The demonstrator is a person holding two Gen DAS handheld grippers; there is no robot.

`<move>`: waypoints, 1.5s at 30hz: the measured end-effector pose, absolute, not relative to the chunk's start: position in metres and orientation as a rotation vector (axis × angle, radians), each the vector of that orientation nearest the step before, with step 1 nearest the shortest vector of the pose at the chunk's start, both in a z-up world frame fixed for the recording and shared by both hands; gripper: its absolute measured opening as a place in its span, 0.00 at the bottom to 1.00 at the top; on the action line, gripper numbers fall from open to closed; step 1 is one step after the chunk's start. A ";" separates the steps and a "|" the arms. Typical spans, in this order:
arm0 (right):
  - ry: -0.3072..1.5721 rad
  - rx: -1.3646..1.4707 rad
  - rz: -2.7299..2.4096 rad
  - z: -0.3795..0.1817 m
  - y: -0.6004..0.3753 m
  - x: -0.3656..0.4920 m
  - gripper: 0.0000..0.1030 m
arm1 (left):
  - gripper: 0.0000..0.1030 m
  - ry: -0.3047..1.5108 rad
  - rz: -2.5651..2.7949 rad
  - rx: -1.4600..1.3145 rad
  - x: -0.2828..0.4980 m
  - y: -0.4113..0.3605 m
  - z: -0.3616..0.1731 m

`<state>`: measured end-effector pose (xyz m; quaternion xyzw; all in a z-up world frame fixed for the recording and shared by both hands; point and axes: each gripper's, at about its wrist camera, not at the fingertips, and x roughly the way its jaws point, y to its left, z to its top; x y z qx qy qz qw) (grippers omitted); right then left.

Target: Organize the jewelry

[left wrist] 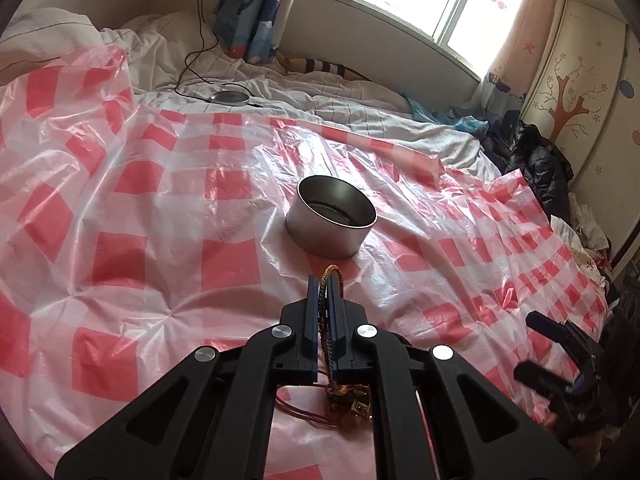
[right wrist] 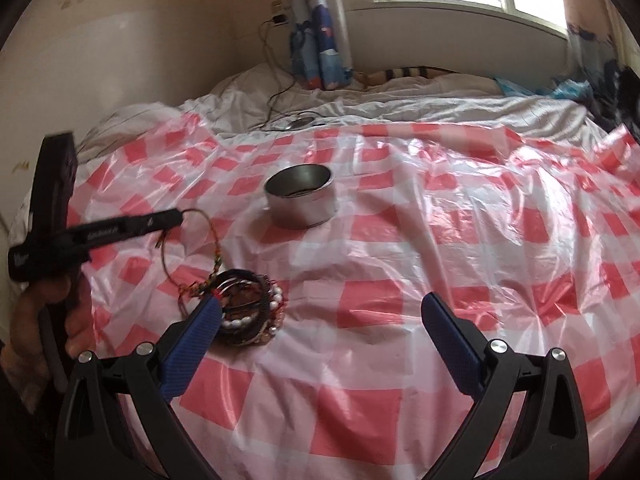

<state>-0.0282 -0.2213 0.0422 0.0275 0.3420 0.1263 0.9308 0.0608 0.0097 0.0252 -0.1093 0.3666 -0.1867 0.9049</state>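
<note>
The left tool (left wrist: 325,294) was clamped on one braided bracelet (right wrist: 191,248) lifted toward the metal tin (left wrist: 331,216) at twelve o'clock, the right tool (right wrist: 320,336) stood apart and empty, and the bracelet pile (right wrist: 250,308) remained unsorted on the bed (right wrist: 400,264).

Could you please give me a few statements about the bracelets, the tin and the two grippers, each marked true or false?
1. The left hand-held gripper is shut on a braided bracelet. True.
2. The right hand-held gripper grips the metal tin. False: it is open, holding nothing.
3. The tin stands upright on the checked plastic sheet. True.
4. The bracelet pile lies inside the tin. False: it lies on the sheet.
</note>
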 end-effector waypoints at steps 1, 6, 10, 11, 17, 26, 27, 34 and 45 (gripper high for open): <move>0.703 0.015 0.300 0.041 -0.209 -0.029 0.93 | 0.03 0.750 -0.380 -0.225 0.061 0.013 0.026; 0.708 -0.167 0.448 0.032 -0.156 -0.035 0.93 | 0.03 0.736 -0.352 -0.228 0.064 0.031 0.029; 0.694 -0.239 0.513 0.027 -0.130 -0.028 0.93 | 0.03 0.730 -0.329 -0.221 0.064 0.041 0.029; 0.695 -0.239 0.527 0.026 -0.127 -0.025 0.93 | 0.03 0.730 -0.326 -0.224 0.064 0.043 0.029; 0.742 -0.192 0.687 0.021 -0.114 -0.007 0.73 | 0.03 0.724 -0.319 -0.237 0.061 0.053 0.029; 0.871 -0.135 0.715 0.000 -0.110 0.020 0.47 | 0.03 0.719 -0.324 -0.250 0.060 0.054 0.031; 0.880 -0.140 0.704 -0.003 -0.110 0.022 0.46 | 0.03 0.718 -0.325 -0.251 0.059 0.054 0.031; 0.886 -0.153 0.657 -0.010 -0.110 0.028 0.08 | 0.03 0.719 -0.325 -0.253 0.060 0.055 0.032; 0.790 0.158 0.757 0.024 -0.151 0.028 0.06 | 0.03 0.702 -0.344 -0.262 0.059 0.055 0.035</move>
